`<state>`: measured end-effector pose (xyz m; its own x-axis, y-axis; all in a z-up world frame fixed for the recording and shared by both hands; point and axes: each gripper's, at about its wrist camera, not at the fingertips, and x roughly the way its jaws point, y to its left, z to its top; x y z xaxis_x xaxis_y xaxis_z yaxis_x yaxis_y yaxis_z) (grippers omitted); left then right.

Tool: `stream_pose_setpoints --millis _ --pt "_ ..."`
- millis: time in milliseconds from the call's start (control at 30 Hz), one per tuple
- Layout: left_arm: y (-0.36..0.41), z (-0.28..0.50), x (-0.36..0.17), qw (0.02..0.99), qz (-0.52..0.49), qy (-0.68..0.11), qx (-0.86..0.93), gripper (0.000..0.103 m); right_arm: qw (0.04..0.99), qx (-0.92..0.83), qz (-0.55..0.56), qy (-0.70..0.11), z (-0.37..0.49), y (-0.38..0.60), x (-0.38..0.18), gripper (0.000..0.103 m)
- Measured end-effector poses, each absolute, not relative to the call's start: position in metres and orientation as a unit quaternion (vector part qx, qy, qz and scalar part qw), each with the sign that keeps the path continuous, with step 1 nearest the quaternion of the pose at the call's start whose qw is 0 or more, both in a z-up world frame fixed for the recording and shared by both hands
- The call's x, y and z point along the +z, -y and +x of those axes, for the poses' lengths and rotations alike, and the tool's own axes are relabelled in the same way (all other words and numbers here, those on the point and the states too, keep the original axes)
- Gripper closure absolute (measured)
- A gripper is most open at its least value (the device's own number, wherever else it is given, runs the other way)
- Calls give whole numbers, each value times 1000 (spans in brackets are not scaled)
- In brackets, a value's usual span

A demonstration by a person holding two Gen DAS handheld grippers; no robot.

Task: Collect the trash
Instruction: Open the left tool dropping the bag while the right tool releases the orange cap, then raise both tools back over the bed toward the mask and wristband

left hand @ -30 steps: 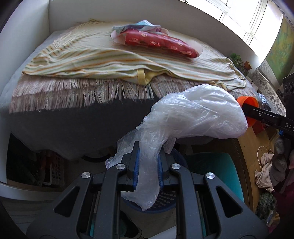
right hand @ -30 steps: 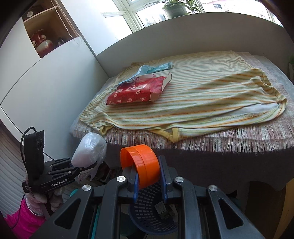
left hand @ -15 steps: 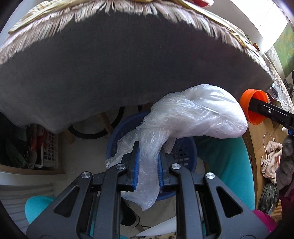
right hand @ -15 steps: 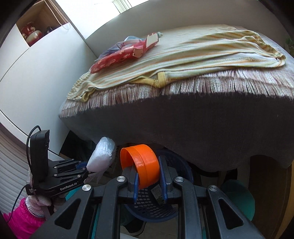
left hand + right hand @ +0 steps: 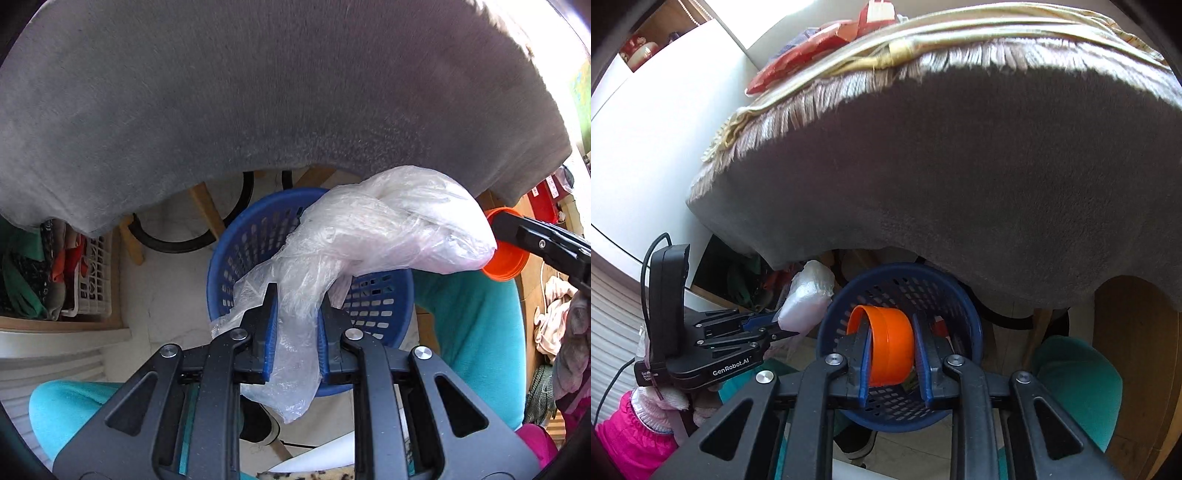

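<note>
- The basket [image 5: 236, 254] stands on the floor [image 5: 166, 291], partly under the bench's hanging cloth [image 5: 258, 92].
- A bag [image 5: 388, 229] and a lid [image 5: 890, 343] hang above the basket.

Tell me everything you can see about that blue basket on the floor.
The blue basket is a round plastic bin with slotted, mesh-like walls and a solid rim. It stands upright on the pale floor, partly under the grey cloth hanging from the table. A few scraps lie inside. The plastic bag and orange lid hang above its mouth, seemingly without touching it.

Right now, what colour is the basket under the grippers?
Blue basket, clearest in the left wrist view.
</note>
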<state>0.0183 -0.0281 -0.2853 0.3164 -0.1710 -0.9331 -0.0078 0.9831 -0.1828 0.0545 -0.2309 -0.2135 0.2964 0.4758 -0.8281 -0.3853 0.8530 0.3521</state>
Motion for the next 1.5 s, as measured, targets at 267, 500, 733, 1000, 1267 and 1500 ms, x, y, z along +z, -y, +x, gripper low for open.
stream_pose_setpoints --millis 267,500,733,1000,1267,1500 --pt "38 22 -292 802 -66 -591 -45 76 797 265 41 -541 63 226 -226 81" --pt "38 25 -295 803 -69 -591 -40 53 794 264 36 -546 67 222 -234 72" --pt "36 23 -295 802 -70 -592 -39 53 794 258 36 -549 70 223 -237 50" --pt "36 23 -294 805 -71 -588 -39 53 796 249 33 -551 70 222 -240 29" --pt "31 21 -285 811 -73 -579 -37 53 793 249 27 -555 71 221 -236 17" --pt "22 17 -259 826 -73 -558 -39 53 796 250 5 -551 71 221 -225 15"
